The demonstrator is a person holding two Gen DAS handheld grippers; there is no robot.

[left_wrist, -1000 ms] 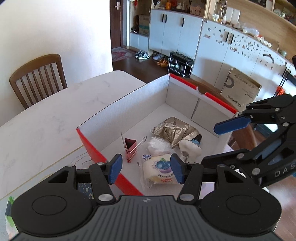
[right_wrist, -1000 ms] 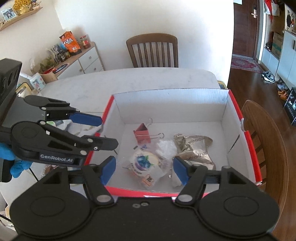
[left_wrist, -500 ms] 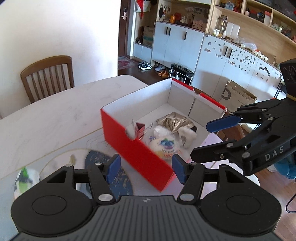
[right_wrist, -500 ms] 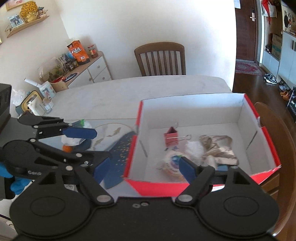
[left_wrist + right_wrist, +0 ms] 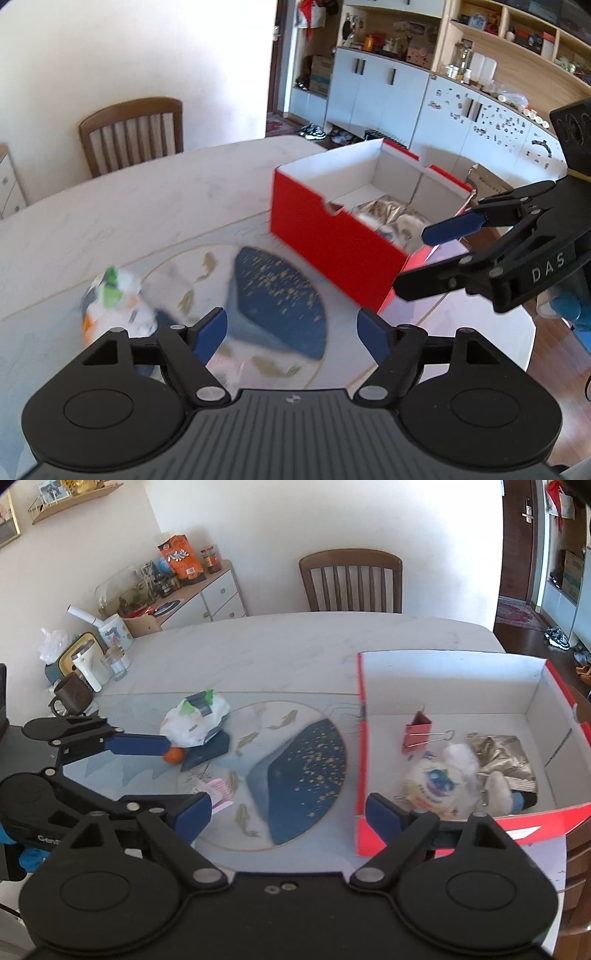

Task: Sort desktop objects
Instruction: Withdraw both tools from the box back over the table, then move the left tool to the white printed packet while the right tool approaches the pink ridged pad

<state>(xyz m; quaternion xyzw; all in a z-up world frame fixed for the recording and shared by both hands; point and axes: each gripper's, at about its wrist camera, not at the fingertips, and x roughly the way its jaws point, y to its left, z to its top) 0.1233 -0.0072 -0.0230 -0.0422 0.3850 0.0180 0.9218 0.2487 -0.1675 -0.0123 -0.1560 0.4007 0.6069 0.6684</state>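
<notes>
Left wrist view blurs the white packet (image 5: 114, 306); box (image 5: 332, 236) contents half-hidden.

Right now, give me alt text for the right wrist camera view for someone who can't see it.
The right gripper, jaws opening and empty, hangs over a patterned mat beside a red box holding a red binder clip and snack packets. The left gripper, also empty, reaches toward a white wrapped packet on the mat.
</notes>
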